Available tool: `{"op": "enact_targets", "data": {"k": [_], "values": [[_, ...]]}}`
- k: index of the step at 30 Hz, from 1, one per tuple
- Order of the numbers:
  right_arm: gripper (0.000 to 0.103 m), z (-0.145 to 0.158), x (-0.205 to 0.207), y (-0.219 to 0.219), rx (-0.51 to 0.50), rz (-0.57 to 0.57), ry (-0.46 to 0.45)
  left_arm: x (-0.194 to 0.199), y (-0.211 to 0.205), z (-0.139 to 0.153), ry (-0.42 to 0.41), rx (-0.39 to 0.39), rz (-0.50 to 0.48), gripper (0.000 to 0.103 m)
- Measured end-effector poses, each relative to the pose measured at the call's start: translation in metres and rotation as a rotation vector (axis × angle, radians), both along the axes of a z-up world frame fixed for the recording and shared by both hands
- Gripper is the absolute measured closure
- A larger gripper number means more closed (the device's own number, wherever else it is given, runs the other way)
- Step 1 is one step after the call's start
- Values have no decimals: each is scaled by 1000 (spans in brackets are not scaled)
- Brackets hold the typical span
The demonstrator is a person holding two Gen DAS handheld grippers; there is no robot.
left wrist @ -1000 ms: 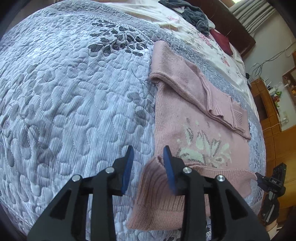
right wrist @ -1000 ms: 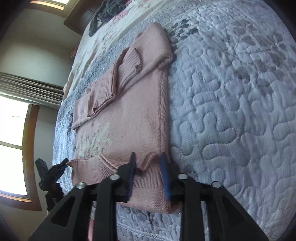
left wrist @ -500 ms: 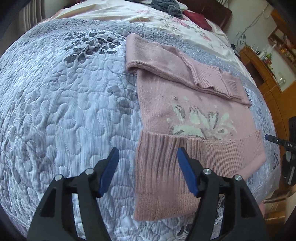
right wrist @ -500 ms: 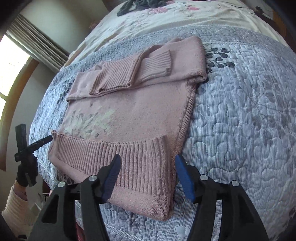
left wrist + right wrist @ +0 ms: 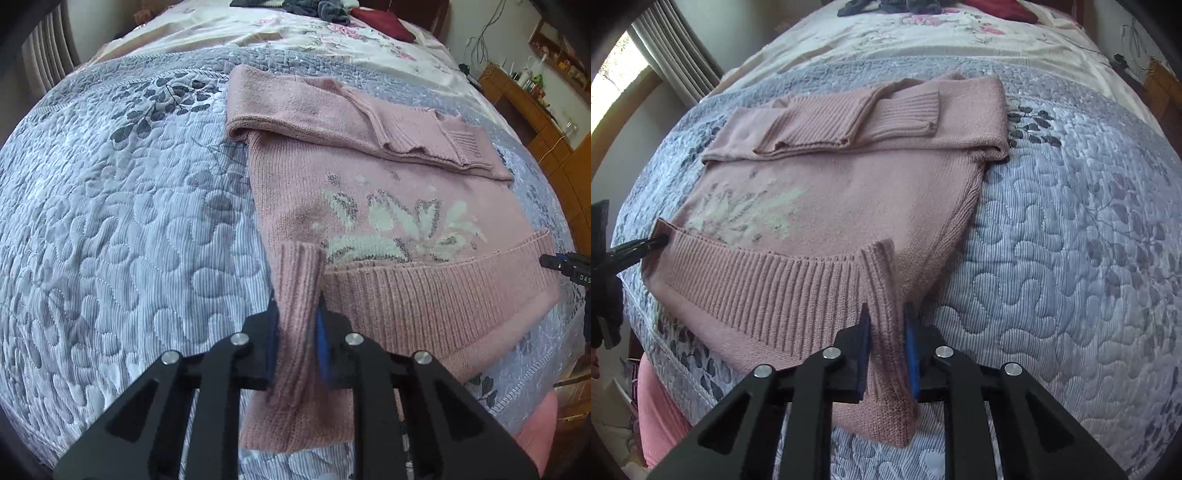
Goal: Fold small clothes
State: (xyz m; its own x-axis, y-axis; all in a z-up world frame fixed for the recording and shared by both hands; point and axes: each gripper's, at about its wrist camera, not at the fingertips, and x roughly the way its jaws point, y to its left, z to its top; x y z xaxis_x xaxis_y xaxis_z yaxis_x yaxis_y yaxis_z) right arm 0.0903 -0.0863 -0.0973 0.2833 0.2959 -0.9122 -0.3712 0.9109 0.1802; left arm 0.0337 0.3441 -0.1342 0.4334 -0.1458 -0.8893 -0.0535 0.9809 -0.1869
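Both grippers, left and right, clamp the hem corners of a pink sweater lying on the quilt; thick ribbing could slip free as they lift, spoiling the fold.

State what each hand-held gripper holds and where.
Both grip the pink knitted sweater by its ribbed bottom hem: left hand-held gripper at the left corner, right hand-held gripper at the right corner.

The right gripper reads "DAS", cut off.
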Motion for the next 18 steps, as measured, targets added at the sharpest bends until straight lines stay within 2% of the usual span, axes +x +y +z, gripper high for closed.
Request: {"op": "enact_targets", "data": {"k": [1, 4, 7, 11, 15, 18], "values": [[93, 5, -6, -4, 10, -1, -10, -5, 1, 5, -18, -9, 6, 93], [93, 18, -27, -11, 77, 5, -22, -27, 4, 18, -63, -44, 10, 94], [93, 28, -50, -17, 105, 19, -44, -49, 0, 27, -94, -53, -1, 95], [93, 43, -62, -31, 190, -13, -47, -69, -7, 45, -149, -53, -20, 95], [93, 69, -51, -42, 278, -39, -75, -63, -4, 75, -227, -60, -11, 95], [93, 92, -31, -41, 294, -48, -118, -38, -1, 103, -287, -71, -1, 95]]}}
